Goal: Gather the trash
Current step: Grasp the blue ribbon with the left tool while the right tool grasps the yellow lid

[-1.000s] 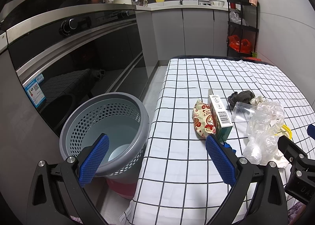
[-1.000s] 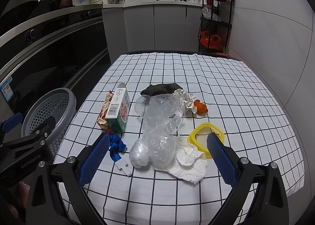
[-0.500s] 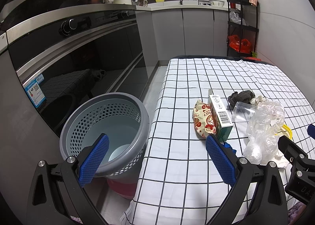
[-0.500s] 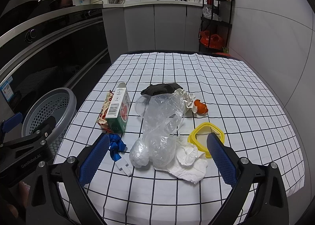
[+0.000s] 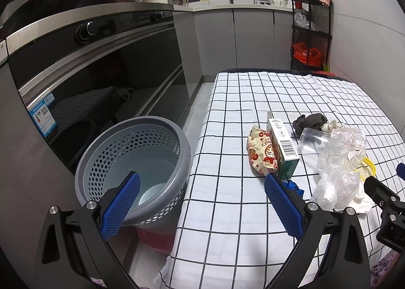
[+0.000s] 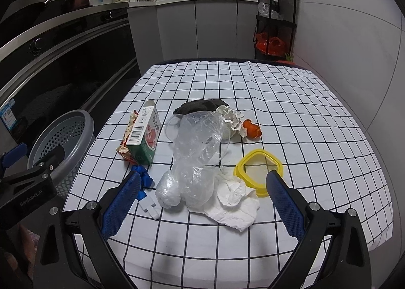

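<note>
We hold the left gripper (image 5: 201, 204) with its blue pads spread wide and nothing between them, poised over the table's left edge, one pad in front of the grey perforated bin (image 5: 131, 162) that stands on the floor just beside that edge. Our right gripper (image 6: 202, 200) is likewise spread wide and empty, hanging over the table's near edge with the trash ahead of it. On the checked tablecloth (image 6: 291, 102) the trash sits in a loose cluster toward the near left part of the table: a green carton (image 6: 146, 134) standing nearest the left edge, with a red-printed snack wrapper (image 5: 258, 152) lying against its left side; a crumpled clear plastic bag (image 6: 195, 152) in the middle, reaching toward the near edge; a white tissue (image 6: 235, 203) touching the bag at the near edge; a yellow ring-shaped lid (image 6: 260, 167) just right of the tissue; a blue scrap (image 6: 143, 175) in front of the carton; a dark cloth (image 6: 200, 105) at the far side of the cluster; and an orange scrap (image 6: 250, 129) to its right.
</note>
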A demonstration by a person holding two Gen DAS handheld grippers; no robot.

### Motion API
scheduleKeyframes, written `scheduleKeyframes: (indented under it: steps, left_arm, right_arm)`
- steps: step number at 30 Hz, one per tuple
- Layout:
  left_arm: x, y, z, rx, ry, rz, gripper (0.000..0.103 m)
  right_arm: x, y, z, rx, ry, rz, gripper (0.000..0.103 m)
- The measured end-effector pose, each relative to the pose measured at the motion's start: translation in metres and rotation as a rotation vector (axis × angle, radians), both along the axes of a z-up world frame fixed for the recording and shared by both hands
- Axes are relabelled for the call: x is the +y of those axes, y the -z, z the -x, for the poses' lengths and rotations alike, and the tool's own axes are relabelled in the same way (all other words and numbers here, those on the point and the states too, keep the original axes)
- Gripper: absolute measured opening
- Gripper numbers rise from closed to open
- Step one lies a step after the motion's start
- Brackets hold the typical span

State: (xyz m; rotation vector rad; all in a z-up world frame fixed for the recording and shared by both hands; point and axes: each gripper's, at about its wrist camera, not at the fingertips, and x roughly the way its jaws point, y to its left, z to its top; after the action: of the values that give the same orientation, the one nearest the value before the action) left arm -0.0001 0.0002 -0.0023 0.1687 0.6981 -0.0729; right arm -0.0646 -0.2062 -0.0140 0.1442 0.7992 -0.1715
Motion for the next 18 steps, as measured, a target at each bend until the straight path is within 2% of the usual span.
scheduleKeyframes:
  steps: [5,18]
  left_arm:
    - [-0.004,0.004,-0.002,0.013,0.009,-0.003,0.097]
    - [-0.011,0.017,-0.007,0.046,0.011,-0.007,0.097]
  right_arm:
    - [-0.018,0.008,0.004,0.02,0.021,-0.039,0.095]
    - [-0.066,0.026,0.003,0.079,0.124,-0.053,0.095]
